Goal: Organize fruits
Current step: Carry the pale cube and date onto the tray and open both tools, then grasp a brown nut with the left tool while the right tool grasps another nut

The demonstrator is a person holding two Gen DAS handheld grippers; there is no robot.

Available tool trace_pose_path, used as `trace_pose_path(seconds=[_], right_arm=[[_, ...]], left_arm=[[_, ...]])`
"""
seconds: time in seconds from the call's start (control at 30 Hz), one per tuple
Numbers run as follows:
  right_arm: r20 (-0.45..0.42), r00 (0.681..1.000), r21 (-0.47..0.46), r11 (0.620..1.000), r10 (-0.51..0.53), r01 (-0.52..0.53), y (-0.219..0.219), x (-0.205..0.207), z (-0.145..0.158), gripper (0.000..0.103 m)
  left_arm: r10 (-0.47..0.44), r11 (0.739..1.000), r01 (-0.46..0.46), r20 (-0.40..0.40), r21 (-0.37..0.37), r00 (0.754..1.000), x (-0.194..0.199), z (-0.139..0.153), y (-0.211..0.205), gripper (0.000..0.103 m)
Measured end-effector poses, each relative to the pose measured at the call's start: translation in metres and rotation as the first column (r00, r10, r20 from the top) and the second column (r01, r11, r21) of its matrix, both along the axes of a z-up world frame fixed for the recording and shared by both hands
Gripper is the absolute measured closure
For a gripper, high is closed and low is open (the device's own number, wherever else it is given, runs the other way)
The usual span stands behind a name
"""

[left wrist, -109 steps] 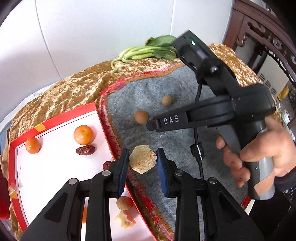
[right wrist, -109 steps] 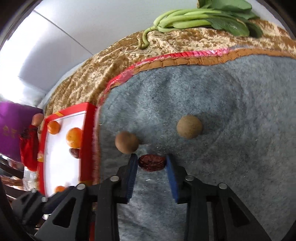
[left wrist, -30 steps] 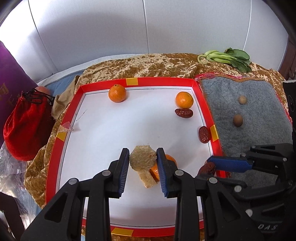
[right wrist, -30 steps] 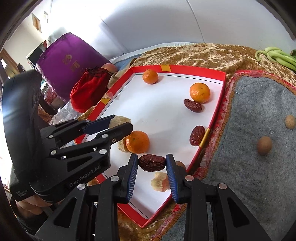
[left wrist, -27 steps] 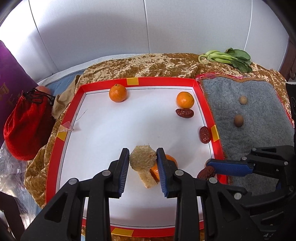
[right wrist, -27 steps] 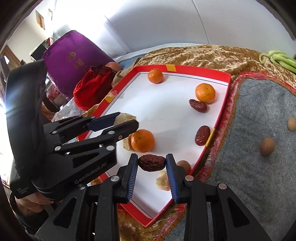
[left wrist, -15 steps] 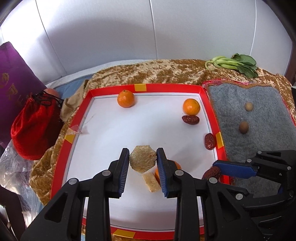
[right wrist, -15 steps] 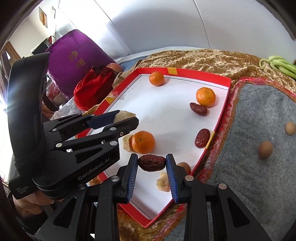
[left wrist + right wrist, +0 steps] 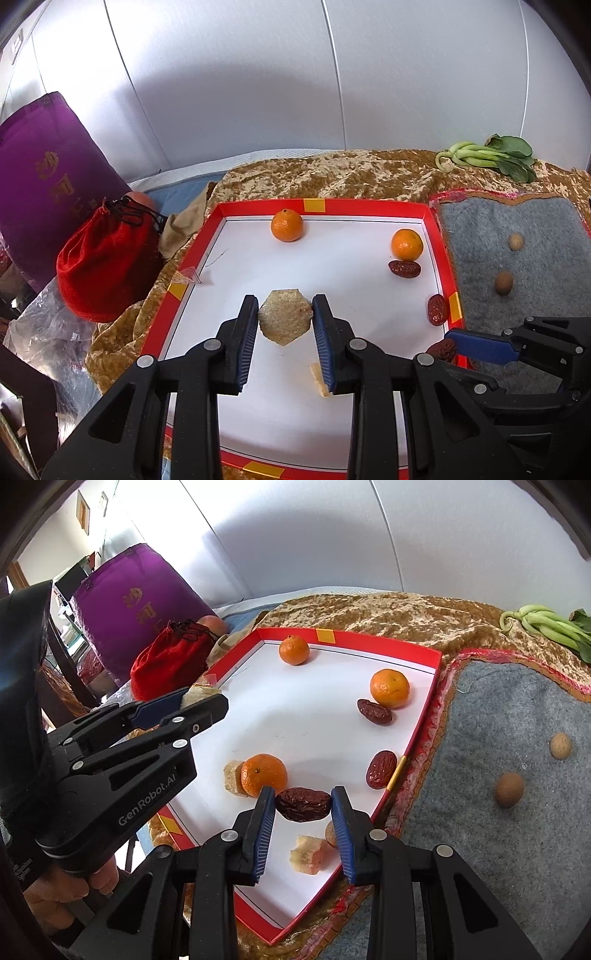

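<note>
The left tool (image 9: 285, 325) is clamped on a flat tan hexagonal dried slice (image 9: 284, 316), held above the red-rimmed white tray (image 9: 369, 208). The right tool (image 9: 303, 812) is clamped on a wrinkled dark red date (image 9: 303, 804) over the tray's near corner, beside 1 small orange mandarin (image 9: 264, 774).

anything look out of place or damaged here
Two round brown fruits lie on the grey mat, outside the tray that holds the other fruit. A clear plastic scrap sticks up from the tray's left rim.
</note>
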State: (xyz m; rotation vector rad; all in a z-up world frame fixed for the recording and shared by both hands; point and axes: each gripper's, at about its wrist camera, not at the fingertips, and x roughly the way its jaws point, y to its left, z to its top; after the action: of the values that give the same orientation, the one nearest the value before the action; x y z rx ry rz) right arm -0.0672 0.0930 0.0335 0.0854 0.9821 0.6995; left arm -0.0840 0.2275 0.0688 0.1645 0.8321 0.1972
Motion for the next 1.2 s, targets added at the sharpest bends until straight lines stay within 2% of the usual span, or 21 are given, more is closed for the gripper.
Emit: trace_pose_path(seconds=[0.6, 0.73, 0.87, 1.03, 1.2], right_arm=[[-0.002, 1.000, 0.006, 1.000, -0.013, 0.013, -0.003, 0.001, 0.004, 0.069], [-0.012, 0.999, 0.016, 0.999, -0.033, 0.033, -0.009, 0.005, 0.004, 0.069], [-0.017, 0.998, 0.024, 0.998, -0.056, 0.056, -0.017, 0.008, 0.005, 0.069], [-0.021, 0.992, 0.070, 0.989, -0.128, 0.129, -0.048, 0.021, 0.018, 0.068], [-0.053, 0.967, 0.142, 0.957, -0.247, 0.253, -0.106, 0.039, 0.036, 0.068]], left_arm=[[0.024, 0.999, -0.024, -0.007, 0.030, 1.000, 0.002, 0.000, 0.000, 0.075], [0.029, 0.999, -0.029, 0.000, 0.033, 1.000, 0.002, 0.001, -0.003, 0.061], [0.020, 0.999, -0.020, 0.022, 0.028, 1.000, 0.002, 0.007, -0.010, 0.053], [-0.024, 1.000, 0.024, 0.033, 0.011, 0.999, 0.006, 0.012, -0.028, 0.052], [-0.128, 0.992, 0.127, 0.040, 0.026, 0.991, 0.009, 0.014, -0.065, 0.052]])
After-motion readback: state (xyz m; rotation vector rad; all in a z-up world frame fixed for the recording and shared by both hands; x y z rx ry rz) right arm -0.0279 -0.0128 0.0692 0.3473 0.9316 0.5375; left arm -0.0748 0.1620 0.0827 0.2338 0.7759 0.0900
